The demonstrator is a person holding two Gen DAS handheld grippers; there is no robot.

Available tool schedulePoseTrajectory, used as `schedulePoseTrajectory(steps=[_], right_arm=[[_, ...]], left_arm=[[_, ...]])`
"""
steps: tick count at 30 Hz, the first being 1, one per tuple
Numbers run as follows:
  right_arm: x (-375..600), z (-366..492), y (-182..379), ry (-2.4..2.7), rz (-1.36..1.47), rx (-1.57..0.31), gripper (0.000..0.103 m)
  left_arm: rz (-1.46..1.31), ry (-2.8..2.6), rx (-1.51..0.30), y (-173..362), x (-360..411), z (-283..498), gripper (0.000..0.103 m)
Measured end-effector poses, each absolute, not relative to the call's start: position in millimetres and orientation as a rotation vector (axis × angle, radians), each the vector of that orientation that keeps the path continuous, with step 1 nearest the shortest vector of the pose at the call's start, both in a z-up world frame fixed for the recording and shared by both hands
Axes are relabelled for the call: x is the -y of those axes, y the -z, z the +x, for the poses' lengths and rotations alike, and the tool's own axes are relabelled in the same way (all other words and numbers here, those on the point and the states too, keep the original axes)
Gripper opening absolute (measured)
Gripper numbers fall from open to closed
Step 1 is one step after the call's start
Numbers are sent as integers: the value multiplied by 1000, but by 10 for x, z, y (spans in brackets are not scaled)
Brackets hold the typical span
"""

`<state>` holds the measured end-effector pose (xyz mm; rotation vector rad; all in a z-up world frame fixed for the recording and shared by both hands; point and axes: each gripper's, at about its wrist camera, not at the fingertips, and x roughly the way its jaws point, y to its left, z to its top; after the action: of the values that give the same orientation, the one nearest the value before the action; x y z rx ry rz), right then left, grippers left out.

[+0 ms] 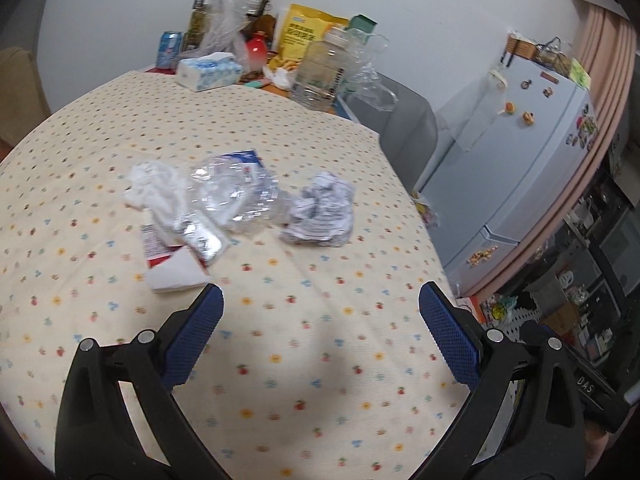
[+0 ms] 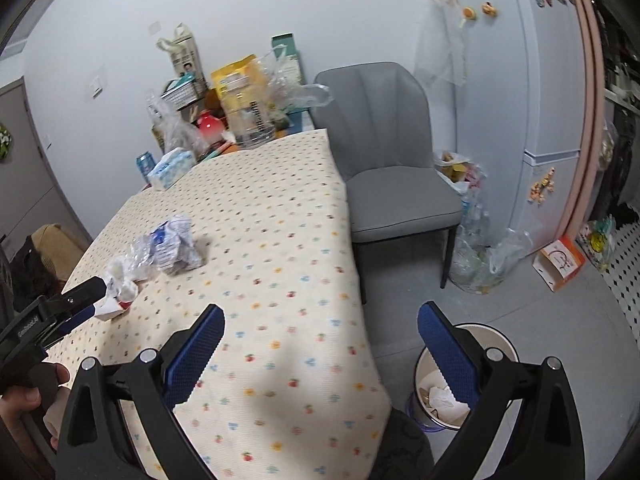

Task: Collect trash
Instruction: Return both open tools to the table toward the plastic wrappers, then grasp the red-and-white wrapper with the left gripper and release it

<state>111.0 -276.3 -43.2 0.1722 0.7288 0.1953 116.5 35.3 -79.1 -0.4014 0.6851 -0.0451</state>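
Note:
Trash lies mid-table on the patterned cloth: a crumpled white tissue [image 1: 150,184], a clear plastic wrapper [image 1: 234,190], a crumpled printed paper ball [image 1: 322,212], a silver sachet [image 1: 202,238] and a folded white napkin [image 1: 176,276] over a red-and-white packet. My left gripper [image 1: 320,306] hangs open just short of the pile, nothing between its blue pads. The right gripper [image 2: 320,324] is open too, above the table's near right edge. In the right wrist view the paper ball [image 2: 178,250] and the left gripper [image 2: 80,300] show at left. A white bin [image 2: 500,344] with paper inside stands on the floor.
Clutter fills the table's far end: a tissue pack [image 1: 208,70], clear jar [image 1: 320,68], yellow bag [image 1: 302,36], red pot [image 1: 256,50], plastic bags. A grey chair [image 2: 392,160] stands by the table. A fridge [image 2: 532,80], a bag of bottles [image 2: 480,256] and a small carton [image 2: 560,262] are at right.

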Motion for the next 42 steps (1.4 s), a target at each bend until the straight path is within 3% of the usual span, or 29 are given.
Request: schedulePoseTrajectory(steps=[10,29,31,33,34,35,38,42], right_arm=[[2528,1140,469,-239,151,-742,95],[2396,1325,647,-273,162,-788,94],[2325,1352,636,-289,155,-789,94],[2233,1374,612,-308,144,-786,94],[2177,1389,597,-319,137,-784,94],[2137,1395,585,-327,133,-783,94],[1948,1423,531,-367,116,-776,94],[1676,1445,494,-412,93,-775,94]], left_arm=[[-425,-49,-702,953,-812,1082,95],[-402,-160,-809,1263,-906,1419,71],[-396,-178,-806,1264,-918,1439,63],[-407,-197,-807,1263,-958,1438,45],[-414,-197,-809,1259,-979,1435,40],[-422,-197,-812,1260,-998,1431,23],[-449,-197,-803,1242,-1089,1366,4],[-459,-193,-779,1186,-1183,1236,1]])
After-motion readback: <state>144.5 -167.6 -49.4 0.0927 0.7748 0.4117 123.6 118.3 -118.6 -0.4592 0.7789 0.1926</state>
